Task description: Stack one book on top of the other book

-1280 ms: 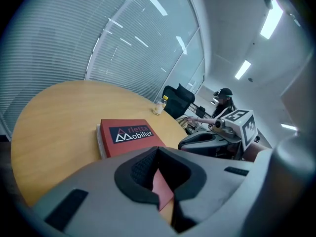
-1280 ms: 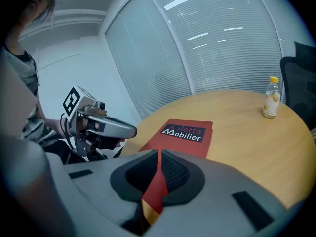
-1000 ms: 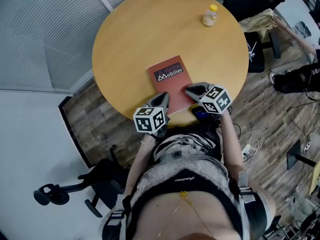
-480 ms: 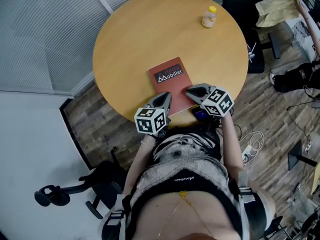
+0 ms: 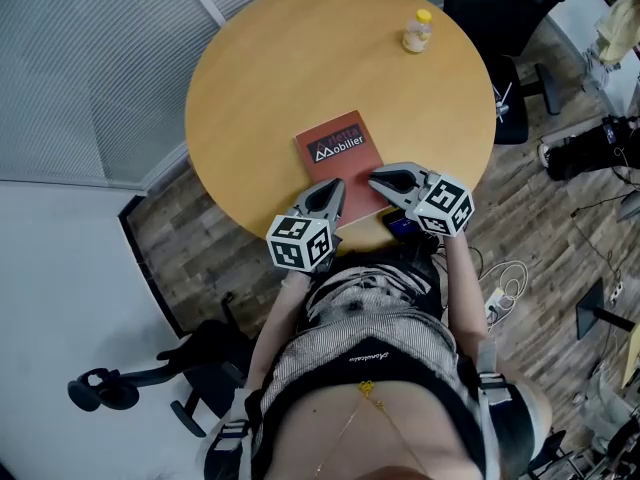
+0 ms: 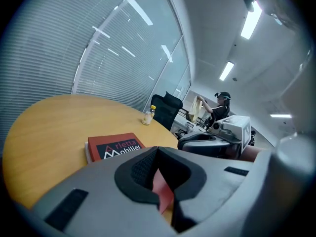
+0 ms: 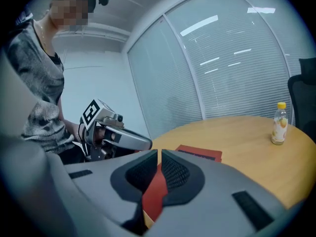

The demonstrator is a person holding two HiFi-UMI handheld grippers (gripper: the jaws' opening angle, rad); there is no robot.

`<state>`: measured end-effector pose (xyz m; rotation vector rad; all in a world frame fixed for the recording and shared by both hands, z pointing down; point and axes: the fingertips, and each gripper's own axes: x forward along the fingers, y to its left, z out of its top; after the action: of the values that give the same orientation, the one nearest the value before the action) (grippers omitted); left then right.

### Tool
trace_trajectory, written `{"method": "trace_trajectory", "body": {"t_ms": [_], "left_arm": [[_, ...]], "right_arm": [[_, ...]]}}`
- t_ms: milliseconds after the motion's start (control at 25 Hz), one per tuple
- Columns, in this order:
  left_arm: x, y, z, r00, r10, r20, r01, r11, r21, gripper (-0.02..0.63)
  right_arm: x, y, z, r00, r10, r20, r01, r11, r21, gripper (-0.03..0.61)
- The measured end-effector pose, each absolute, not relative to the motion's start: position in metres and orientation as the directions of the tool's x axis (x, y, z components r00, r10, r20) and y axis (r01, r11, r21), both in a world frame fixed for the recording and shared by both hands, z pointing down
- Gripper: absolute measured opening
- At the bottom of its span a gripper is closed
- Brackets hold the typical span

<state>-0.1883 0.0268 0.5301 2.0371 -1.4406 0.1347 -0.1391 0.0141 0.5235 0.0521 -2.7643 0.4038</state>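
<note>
**A:** What is nearest to us?

**B:** A person (image 5: 380, 393) in a striped grey top (image 5: 365, 308) stands against the rim of a round wooden table (image 5: 270, 78), holding a gripper in each hand.

**A:** And the grippers?

**B:** The left gripper (image 5: 333, 186) has its jaws pressed together on a thin red edge at the near end of the red book (image 5: 340, 148). The right gripper (image 5: 376, 180), just beside it, has its jaws almost closed, pinching the same near end at the other corner. I cannot tell whether they grip the cover alone or the whole book.

**A:** Where does the book lie?

**B:** It lies on the table on the person's side, cover up, with white lettering on a dark band. Its near end is hidden under the gripper tips.

**A:** Anything else close by?

**B:** A dark blue thing (image 5: 403, 228) sits at the table's rim below the right gripper, too hidden to name.

**A:** Farther off?

**B:** A small clear bottle (image 5: 417, 31) with a yellow cap stands upright near the far rim, well apart from the book. Beyond the table there is a black office chair (image 5: 500, 3), and closed blinds (image 5: 90, 58) line the wall to the left.
</note>
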Motion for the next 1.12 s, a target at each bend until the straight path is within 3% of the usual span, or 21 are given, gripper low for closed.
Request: {"method": "trace_trajectory", "body": {"t_ms": [320,640,840,1120], "left_arm": [[-0.183,0.02,0.459,0.376,-0.887,0.266,-0.909,-0.297,0.293,0.021],[-0.184,0.025,0.394,0.326,-0.939,0.108,-0.925,-0.293,0.241,0.021],[-0.182,0.033,0.371,0.303,-0.952,0.053,-0.94,-0.289,0.179,0.021],[-0.185,0.037,0.372,0.268,-0.962,0.046,-0.955,-0.259,0.148,0.021]], "right_arm": [[-0.146,0.019,0.471,-0.974,-0.077,0.214,-0.111,0.982,-0.15,0.037],[-0.149,0.02,0.399,-0.965,-0.243,0.096,-0.247,0.968,-0.036,0.034],[-0.157,0.032,0.366,-0.967,-0.255,-0.004,-0.255,0.965,0.056,0.034],[-0.161,0.042,0.361,-0.966,-0.26,-0.018,-0.26,0.963,0.063,0.034]]}}
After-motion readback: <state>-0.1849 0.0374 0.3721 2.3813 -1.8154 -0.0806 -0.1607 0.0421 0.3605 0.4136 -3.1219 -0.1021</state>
